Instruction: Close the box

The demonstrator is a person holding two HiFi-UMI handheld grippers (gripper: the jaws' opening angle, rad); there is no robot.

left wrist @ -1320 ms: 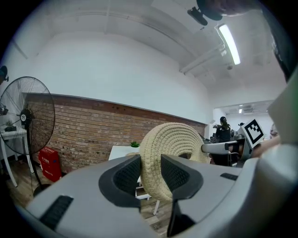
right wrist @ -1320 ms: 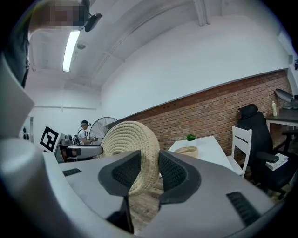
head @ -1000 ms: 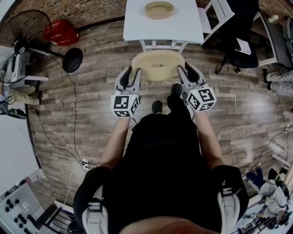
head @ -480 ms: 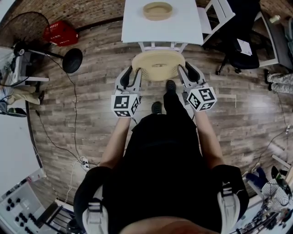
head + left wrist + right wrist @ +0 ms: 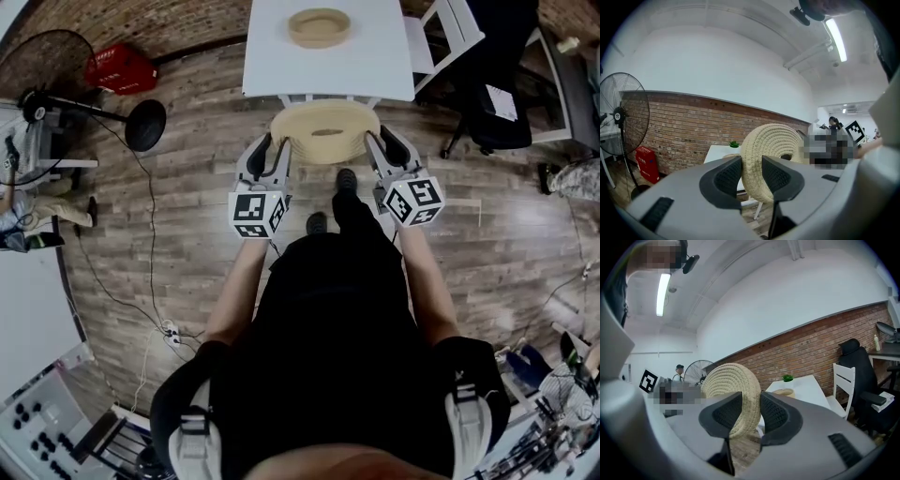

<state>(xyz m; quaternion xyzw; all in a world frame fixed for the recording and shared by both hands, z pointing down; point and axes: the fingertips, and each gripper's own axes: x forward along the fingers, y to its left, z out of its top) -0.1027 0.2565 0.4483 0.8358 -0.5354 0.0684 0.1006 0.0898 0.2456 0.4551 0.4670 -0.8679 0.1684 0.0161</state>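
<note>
You stood on a wood-plank floor facing a white desk at your 12 o'clock, with a brick wall running behind it. A pedestal fan stood at about your 10 o'clock, with a red case on the floor near it against the wall. A white chair stood at the desk's 3 o'clock side, and a black office chair sat just beyond it at about your 2 o'clock. On the desk lay an open woven basket, toward the far edge, with a small green plant behind it.

You held the round woven lid out in front of you between both tongs. The left tongs were clamped on its rim at the lid's 9 o'clock side, the coiled weave pinched between the two dark pads. The right tongs gripped the rim in the same way at the lid's 3 o'clock side. From your head view the lid lay flat at the desk's near edge, apart from the basket, which sat farther on at 12 o'clock, uncovered.
</note>
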